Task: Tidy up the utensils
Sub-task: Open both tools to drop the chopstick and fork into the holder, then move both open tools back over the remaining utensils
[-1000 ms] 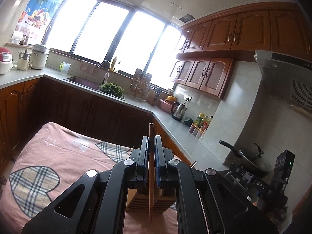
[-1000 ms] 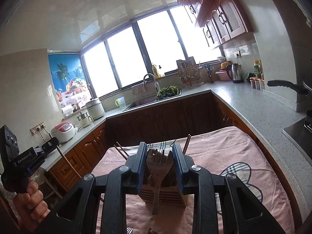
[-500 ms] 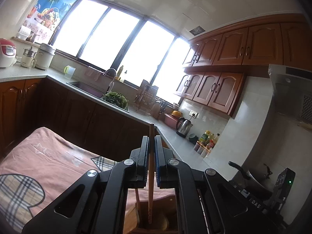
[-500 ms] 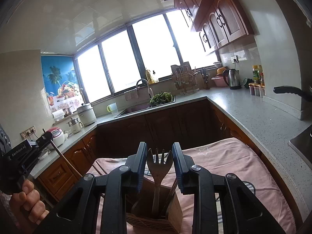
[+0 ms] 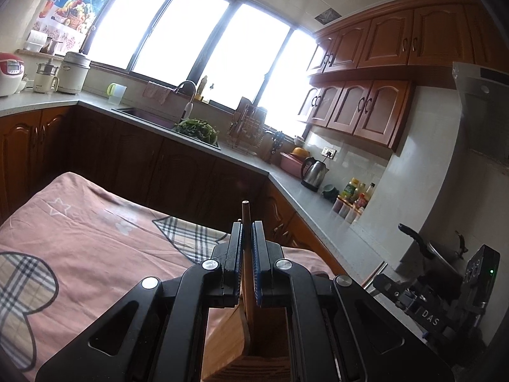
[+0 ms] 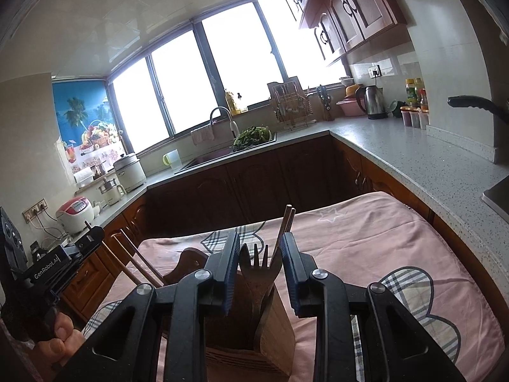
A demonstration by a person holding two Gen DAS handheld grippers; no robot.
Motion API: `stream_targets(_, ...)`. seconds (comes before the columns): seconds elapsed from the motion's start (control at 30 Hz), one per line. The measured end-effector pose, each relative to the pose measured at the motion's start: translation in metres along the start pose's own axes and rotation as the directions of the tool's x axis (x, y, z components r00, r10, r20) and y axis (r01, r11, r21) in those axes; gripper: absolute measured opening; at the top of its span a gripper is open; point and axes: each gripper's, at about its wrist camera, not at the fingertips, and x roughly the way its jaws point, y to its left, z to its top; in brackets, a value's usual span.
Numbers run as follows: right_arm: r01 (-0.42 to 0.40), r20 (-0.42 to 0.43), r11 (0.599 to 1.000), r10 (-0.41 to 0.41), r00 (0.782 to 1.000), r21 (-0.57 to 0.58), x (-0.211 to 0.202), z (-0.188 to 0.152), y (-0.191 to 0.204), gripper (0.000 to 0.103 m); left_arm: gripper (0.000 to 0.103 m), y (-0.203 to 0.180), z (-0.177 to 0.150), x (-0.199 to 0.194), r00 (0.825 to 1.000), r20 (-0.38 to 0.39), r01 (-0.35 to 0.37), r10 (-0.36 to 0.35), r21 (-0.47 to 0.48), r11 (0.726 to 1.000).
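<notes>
The left claw (image 5: 247,248) pinches a slim round wooden chopstick (image 5: 247,254) over the slatted wooden holder (image 6: 273,328). The right claw (image 6: 260,254) clasps a flat wooden fork (image 6: 257,267) standing in that holder on the pink cloth (image 6: 366,242).

Pink, brown and black are seen in a kitchen of red-brown wood.

A pink cloth (image 6: 366,238) is marked with white stars and checked hearts in grey, tan and white. The utensil holder (image 6: 276,321), the fork (image 6: 256,270) and the chopstick (image 5: 246,254) are brown wood. Both grippers are black with blue pads (image 5: 256,267). The bench (image 6: 429,165) is speckled grey.
</notes>
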Motion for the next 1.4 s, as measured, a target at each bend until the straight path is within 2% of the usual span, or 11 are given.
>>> stream_targets(0.17, -0.004, -0.034, 1.000, 0.005, 0.999, 0.006, 0.010, -0.009, -0.001, 0.027, 0.005, -0.005, -0.015, 0.017, 0.998, -0.065, -0.001, 0.002, 0.027, 1.000)
stream_targets(0.77, -0.029, -0.062, 0.999, 0.031, 0.998, 0.038, 0.015, -0.006, -0.005, 0.031, 0.009, -0.001, -0.011, 0.015, 0.995, -0.098, 0.005, -0.003, 0.025, 1.000)
stream_targets(0.83, -0.034, -0.054, 0.998, 0.037, 0.998, 0.046, 0.012, -0.005, -0.005, 0.034, 0.019, -0.001, -0.010, 0.014, 0.995, -0.100, 0.002, 0.000, 0.022, 1.000)
stream_targets(0.87, -0.037, -0.051, 0.998, 0.040, 0.998, 0.050, 0.010, -0.004, -0.005, 0.039, 0.028, -0.001, -0.009, 0.012, 0.995, -0.097, 0.000, 0.002, 0.019, 1.000)
stream_targets(0.93, -0.044, -0.038, 0.997, 0.047, 0.998, 0.060, 0.006, -0.003, -0.006, 0.053, 0.045, 0.000, -0.009, 0.007, 0.996, -0.088, -0.007, 0.008, 0.014, 1.000)
stream_targets(0.97, -0.047, -0.032, 0.997, 0.049, 0.998, 0.064, 0.003, -0.002, -0.006, 0.061, 0.046, 0.001, -0.008, 0.004, 0.996, -0.085, -0.006, 0.007, 0.014, 1.000)
stream_targets(1.03, -0.055, -0.018, 0.996, 0.056, 0.998, 0.073, -0.002, -0.001, -0.007, 0.070, 0.061, 0.001, -0.007, -0.002, 0.996, -0.085, -0.015, 0.016, 0.015, 1.000)
stream_targets(1.13, -0.063, 0.003, 0.994, 0.063, 0.998, 0.087, -0.012, 0.001, -0.008, 0.086, 0.078, 0.005, -0.007, -0.015, 0.996, -0.081, -0.027, 0.027, 0.005, 1.000)
stream_targets(1.2, -0.067, 0.018, 0.993, 0.065, 0.998, 0.093, -0.021, 0.001, -0.008, 0.095, 0.085, 0.009, -0.007, -0.024, 0.996, -0.083, -0.043, 0.043, -0.003, 0.999)
stream_targets(1.3, -0.069, 0.026, 0.993, 0.067, 0.997, 0.094, -0.033, -0.002, -0.007, 0.097, 0.094, 0.017, -0.007, -0.039, 0.993, -0.094, -0.081, 0.078, -0.023, 0.996)
stream_targets(1.4, -0.082, 0.026, 0.992, 0.080, 0.996, 0.097, -0.044, -0.005, -0.005, 0.101, 0.095, 0.023, -0.010, -0.054, 0.990, -0.109, -0.095, 0.090, -0.037, 0.995)
